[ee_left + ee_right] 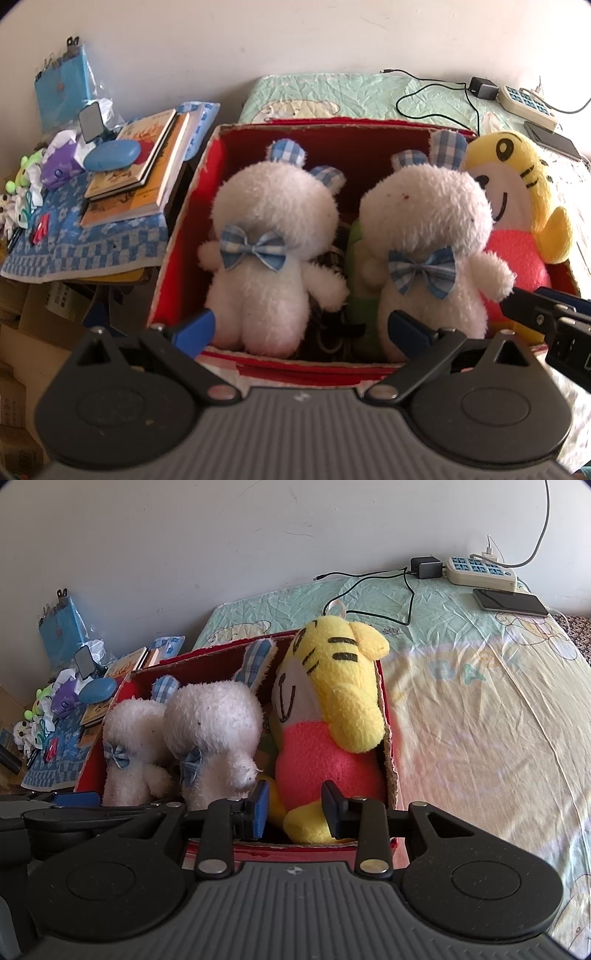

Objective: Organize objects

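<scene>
Already inside the red box (388, 746) on the bed sit three plush toys: two white bunnies with blue checked bows (266, 251) (424, 254) side by side, and a yellow tiger toy (325, 720) upright against the right-hand wall. The right gripper (295, 806) straddles the tiger's yellow foot with its pads near it on both sides; whether they pinch it or merely flank it, I cannot tell. The left gripper (299, 328) is spread wide at the box's near edge, grasping nothing. By my reading this is the seating step, with the tiger being settled or let go. Next the jaws would need to back straight out without dragging the foot up. Space is tight: the nearer bunny crowds the tiger, and darker items lie wedged between the bunnies. Beside the box, a stack of books (136, 166) and a blue case (112, 155) clutter a checked cloth; a power strip (480, 570) and phone (509, 603) lie well apart on the sheet.
</scene>
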`<control>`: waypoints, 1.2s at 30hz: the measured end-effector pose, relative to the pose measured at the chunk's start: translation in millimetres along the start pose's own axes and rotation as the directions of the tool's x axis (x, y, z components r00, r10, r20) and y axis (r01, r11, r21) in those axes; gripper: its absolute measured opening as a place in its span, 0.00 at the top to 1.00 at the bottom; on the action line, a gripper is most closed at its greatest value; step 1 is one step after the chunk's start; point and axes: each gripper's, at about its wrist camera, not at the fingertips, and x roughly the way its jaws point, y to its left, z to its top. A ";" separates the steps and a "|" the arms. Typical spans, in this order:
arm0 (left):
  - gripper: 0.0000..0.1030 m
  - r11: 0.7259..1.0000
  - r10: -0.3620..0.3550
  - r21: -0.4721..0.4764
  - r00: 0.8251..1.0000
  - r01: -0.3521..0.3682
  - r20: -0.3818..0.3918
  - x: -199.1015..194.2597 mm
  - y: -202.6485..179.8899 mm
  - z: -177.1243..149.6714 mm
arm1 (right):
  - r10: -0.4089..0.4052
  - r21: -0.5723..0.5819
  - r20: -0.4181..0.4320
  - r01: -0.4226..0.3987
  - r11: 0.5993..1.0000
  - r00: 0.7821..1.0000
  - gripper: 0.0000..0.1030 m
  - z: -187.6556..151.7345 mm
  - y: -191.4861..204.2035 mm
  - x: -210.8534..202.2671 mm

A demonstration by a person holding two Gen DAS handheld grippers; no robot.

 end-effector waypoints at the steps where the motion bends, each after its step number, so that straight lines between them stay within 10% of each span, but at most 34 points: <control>1: 0.03 1.000 0.000 0.001 1.000 0.000 0.000 0.0 -0.2 -0.1 | -0.001 -0.001 0.000 0.001 1.000 1.000 0.67 0.2 -0.2 -0.1; 36: 0.00 0.997 -0.066 -0.024 0.997 0.067 0.047 -17.5 5.0 -4.6 | -0.021 -0.023 0.038 0.022 1.000 0.999 0.67 9.3 8.6 -11.9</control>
